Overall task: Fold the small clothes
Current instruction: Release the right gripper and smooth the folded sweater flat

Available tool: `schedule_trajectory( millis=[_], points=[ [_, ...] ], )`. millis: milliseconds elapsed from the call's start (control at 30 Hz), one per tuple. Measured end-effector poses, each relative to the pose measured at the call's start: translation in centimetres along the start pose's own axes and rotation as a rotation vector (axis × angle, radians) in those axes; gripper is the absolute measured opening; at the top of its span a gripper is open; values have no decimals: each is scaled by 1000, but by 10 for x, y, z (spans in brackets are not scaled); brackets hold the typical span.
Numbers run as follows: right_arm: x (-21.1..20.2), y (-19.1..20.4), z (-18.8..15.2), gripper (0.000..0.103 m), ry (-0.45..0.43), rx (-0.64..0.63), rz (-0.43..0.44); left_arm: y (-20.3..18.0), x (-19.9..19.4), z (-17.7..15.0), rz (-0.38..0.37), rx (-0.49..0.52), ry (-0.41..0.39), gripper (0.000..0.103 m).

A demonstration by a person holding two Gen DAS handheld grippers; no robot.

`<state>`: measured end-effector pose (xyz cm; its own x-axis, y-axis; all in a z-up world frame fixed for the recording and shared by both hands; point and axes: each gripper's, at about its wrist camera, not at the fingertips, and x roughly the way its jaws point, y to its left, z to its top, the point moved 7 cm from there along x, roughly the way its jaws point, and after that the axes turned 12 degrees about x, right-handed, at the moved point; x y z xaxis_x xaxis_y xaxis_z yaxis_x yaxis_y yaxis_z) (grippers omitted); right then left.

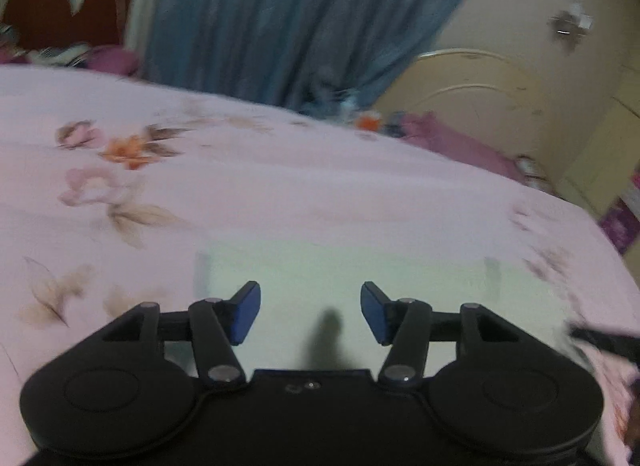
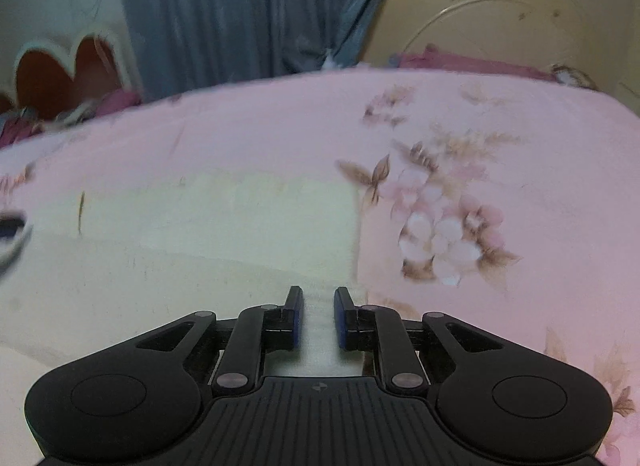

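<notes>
A pale cream cloth garment [image 2: 180, 250] lies flat on the pink floral bedsheet [image 2: 500, 153]. Left claw [image 1: 310, 312] spread wide above it; right claw [image 2: 316, 318], narrowly parted, sits over its 3 o'clock edge.

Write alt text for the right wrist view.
The right gripper, slightly open, hovers low over a pale cloth lying flat on a pink floral bedsheet. A blue curtain and a cream headboard stand behind the bed.
</notes>
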<state>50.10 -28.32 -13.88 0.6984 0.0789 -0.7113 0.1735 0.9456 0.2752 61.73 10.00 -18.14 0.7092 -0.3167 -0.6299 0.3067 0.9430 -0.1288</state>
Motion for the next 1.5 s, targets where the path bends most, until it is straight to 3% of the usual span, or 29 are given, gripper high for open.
schedule_trajectory(
  millis=[133,267,367,433,533,633,733,800,900,967,1067,1167,1333,1367,1433,1500],
  points=[
    [11,71,-16,15,49,-50,149,-59,1,-6,11,107,-13,54],
    [25,124,-45,15,89,-194,187,-74,11,-19,57,183,41,54],
    [25,98,-40,15,47,-211,73,-42,-4,-39,133,182,78,52],
    [24,55,-29,15,28,-137,-15,-21,-22,-52,115,155,60,51],
    [14,37,-24,15,49,-96,7,-28,-39,-54,121,227,78,47],
    [-9,55,-31,15,16,-123,75,-39,-56,-51,94,214,42,47],
    [-19,79,-59,15,60,-179,148,-39,-52,-68,107,181,87,48],
    [-15,82,-76,15,64,-263,95,-39,-54,-72,113,166,75,48],
    [-16,55,-70,15,46,-163,36,-43,-58,-75,123,191,89,48],
    [-16,38,-64,15,34,-168,-18,-43,-59,-78,124,196,95,48],
    [-32,35,-57,15,23,-136,-12,-48,-66,-72,107,174,57,51],
    [-52,60,-58,15,-21,-131,76,-65,-63,-60,71,162,6,54],
    [-44,112,-75,15,33,-153,182,-102,-38,-47,8,204,16,61],
    [-38,117,-79,15,59,-150,194,-105,-32,-49,9,208,34,56],
    [-27,117,-85,15,100,-146,180,-101,-18,-59,-11,194,99,58],
    [-27,115,-88,15,99,-167,187,-101,-20,-65,-13,236,82,58]
  ],
)
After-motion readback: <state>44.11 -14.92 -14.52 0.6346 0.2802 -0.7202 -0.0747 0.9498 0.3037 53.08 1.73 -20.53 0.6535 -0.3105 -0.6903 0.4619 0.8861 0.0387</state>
